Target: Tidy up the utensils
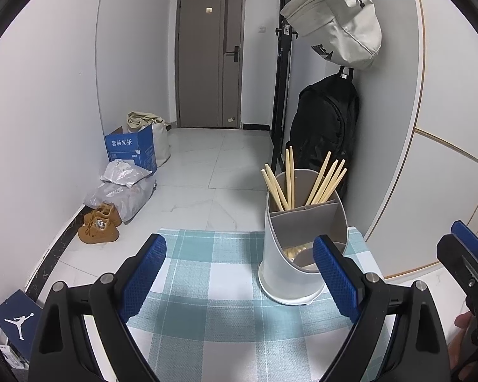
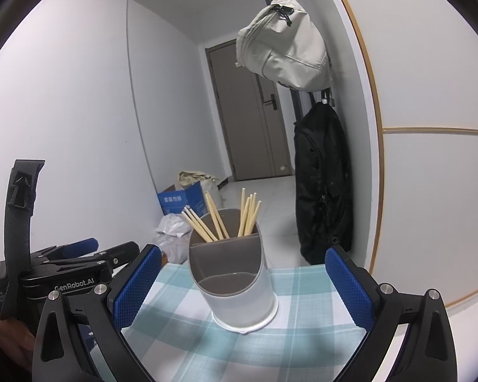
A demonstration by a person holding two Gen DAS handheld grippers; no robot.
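A white and grey utensil holder [image 1: 298, 254] stands on the checked cloth of a small table [image 1: 207, 286]. Several wooden chopsticks [image 1: 302, 181] stick up from its two back compartments; the low front compartment looks empty in the right wrist view [image 2: 229, 281]. My left gripper [image 1: 239, 270] is open and empty, its right finger just in front of the holder. My right gripper [image 2: 243, 281] is open and empty, with the holder [image 2: 235, 273] between and beyond its fingers. The chopsticks also show in the right wrist view [image 2: 226, 219]. The right gripper appears at the left wrist view's right edge [image 1: 468, 254].
The table stands against a white wall panel [image 1: 430, 159] on the right. A black backpack [image 1: 325, 127] and a beige bag [image 1: 337, 19] hang there. On the floor at left lie brown shoes [image 1: 100, 222], plastic bags [image 1: 124, 187] and a blue box [image 1: 132, 148]. A door [image 1: 210, 60] is at the back.
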